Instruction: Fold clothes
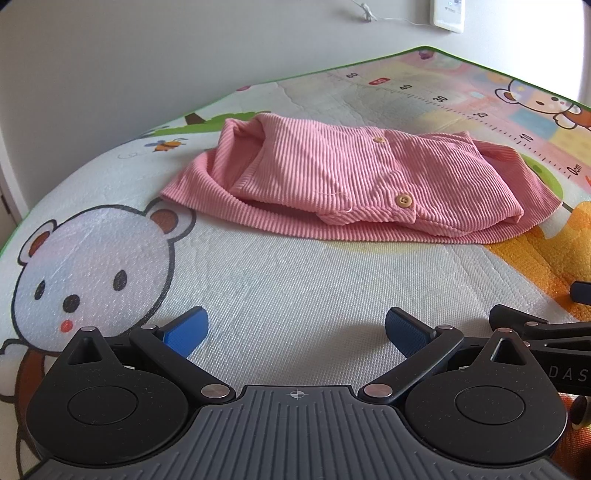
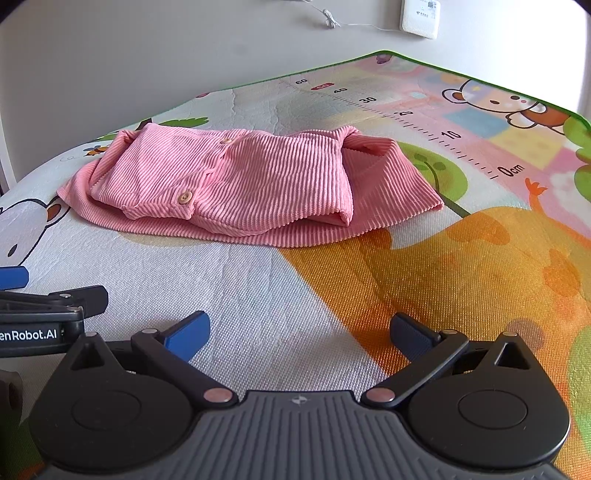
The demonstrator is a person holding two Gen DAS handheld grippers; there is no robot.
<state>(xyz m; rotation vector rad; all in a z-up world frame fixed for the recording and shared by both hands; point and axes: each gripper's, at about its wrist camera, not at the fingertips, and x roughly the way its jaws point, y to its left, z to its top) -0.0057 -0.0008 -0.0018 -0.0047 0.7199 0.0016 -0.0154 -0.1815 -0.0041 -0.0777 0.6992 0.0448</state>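
Pink ribbed cardigan (image 1: 354, 181) lay in a compact folded bundle on the play mat (image 1: 295, 280), at twelve o'clock from both grippers and well apart from them. Left gripper (image 1: 295, 328) and right gripper (image 2: 299, 332) each stood wide and held nothing. The loose upper layers could have slid or sprung apart if nudged. Counted: one garment, two visible buttons, two grippers.

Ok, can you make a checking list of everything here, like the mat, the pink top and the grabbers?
Surface: cartoon play mat with bears and a printed ruler.
Job's things: pink ribbed cardigan, folded into a bundle, two buttons showing.
Clutter: nothing seen.
Grippers: left gripper open, empty, short of the cardigan; right gripper open, empty, alongside.
Cables: thin white cable on the wall.
Surroundings: pale wall, white wall box.
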